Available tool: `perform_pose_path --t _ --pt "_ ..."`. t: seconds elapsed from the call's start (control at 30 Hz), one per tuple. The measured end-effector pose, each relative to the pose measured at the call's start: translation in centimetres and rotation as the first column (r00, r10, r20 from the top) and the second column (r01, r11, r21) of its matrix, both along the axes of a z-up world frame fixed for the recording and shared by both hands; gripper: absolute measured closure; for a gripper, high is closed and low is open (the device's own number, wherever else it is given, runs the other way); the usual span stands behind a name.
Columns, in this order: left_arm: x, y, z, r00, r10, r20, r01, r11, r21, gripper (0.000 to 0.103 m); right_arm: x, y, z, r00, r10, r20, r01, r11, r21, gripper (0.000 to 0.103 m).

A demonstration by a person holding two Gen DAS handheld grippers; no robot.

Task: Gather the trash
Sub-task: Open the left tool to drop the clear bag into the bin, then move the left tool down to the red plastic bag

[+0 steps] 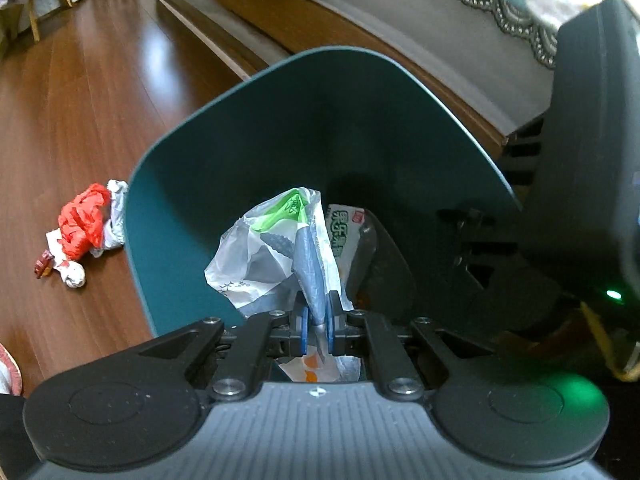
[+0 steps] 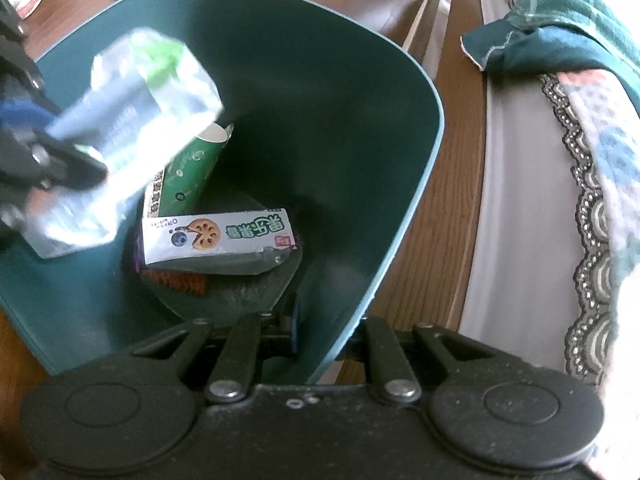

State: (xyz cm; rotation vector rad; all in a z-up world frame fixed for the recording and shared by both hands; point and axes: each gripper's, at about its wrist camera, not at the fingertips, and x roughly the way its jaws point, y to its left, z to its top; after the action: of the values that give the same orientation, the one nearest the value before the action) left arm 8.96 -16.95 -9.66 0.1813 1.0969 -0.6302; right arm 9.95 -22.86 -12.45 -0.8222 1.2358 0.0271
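Note:
My left gripper (image 1: 318, 332) is shut on a crumpled white plastic wrapper (image 1: 272, 248) with green print and holds it over the mouth of a dark green bin (image 1: 360, 100). In the right wrist view the wrapper (image 2: 132, 128) is blurred above the bin's left side. My right gripper (image 2: 316, 332) is shut on the bin's near wall (image 2: 360, 280), which runs down between its jaws. At the bottom of the bin lie a white snack box (image 2: 220, 240) and a green carton (image 2: 196, 168). A red plastic bag (image 1: 80, 224) and crumpled white paper (image 1: 74, 276) lie on the wooden floor left of the bin.
A bed with a wooden frame (image 2: 452, 200) and a lace-edged cover (image 2: 580, 208) stands close along the bin's far side. A teal cloth (image 2: 560, 20) hangs over its edge. Bare wooden floor (image 1: 100, 80) stretches away on the left, with chair legs (image 1: 36, 20) at the far end.

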Motion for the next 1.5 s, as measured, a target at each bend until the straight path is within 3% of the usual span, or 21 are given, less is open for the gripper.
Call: perform_pose_path --t 0.2,0.3,0.5,0.57,0.6,0.83,0.93,1.03,1.37,1.5 --pt "0.1 -0.7 -0.9 1.0 -0.012 -0.002 0.012 1.0 0.012 0.093 -0.3 0.0 0.4 1.0 0.004 -0.001 -0.004 1.0 0.01 0.091" --pt "0.3 -0.7 -1.0 1.0 -0.018 -0.016 0.018 1.0 -0.013 0.086 -0.3 0.0 0.4 1.0 0.002 -0.003 -0.002 1.0 0.012 0.091" --pt "-0.2 -0.3 -0.4 0.999 -0.033 0.031 0.035 0.999 -0.041 0.065 0.1 0.0 0.4 1.0 0.007 0.0 -0.007 1.0 0.01 0.091" --pt "-0.5 0.2 -0.2 0.998 -0.03 0.051 0.032 0.998 -0.048 0.044 0.1 0.1 0.4 1.0 0.01 0.001 -0.01 1.0 0.009 0.091" --pt "-0.6 0.6 -0.1 0.998 -0.025 0.062 0.028 0.998 -0.054 0.041 0.0 0.1 0.4 1.0 0.011 0.002 -0.011 1.0 0.008 0.091" --pt "-0.2 2.6 1.6 0.995 0.023 0.099 -0.014 0.996 -0.093 0.04 -0.2 0.2 0.3 1.0 0.013 0.008 -0.013 1.0 0.005 0.091" --pt "0.4 4.6 2.4 0.99 0.061 0.129 -0.046 0.992 -0.114 0.03 -0.1 0.2 0.5 1.0 0.01 0.008 -0.01 1.0 0.014 0.092" --pt "1.2 6.6 2.8 0.98 0.107 0.166 -0.086 0.988 -0.13 0.029 -0.2 0.2 0.5 1.0 0.022 0.007 -0.022 1.0 0.007 0.092" --pt "4.7 11.9 2.1 0.95 0.259 0.176 -0.238 0.962 -0.133 0.025 0.3 0.5 0.7 1.0 0.026 0.015 -0.026 1.0 0.005 0.093" --pt "6.3 13.6 0.8 0.924 0.333 0.187 -0.319 0.942 -0.103 0.025 0.8 0.2 1.0 1.0 0.007 0.011 -0.007 1.0 0.031 0.094"
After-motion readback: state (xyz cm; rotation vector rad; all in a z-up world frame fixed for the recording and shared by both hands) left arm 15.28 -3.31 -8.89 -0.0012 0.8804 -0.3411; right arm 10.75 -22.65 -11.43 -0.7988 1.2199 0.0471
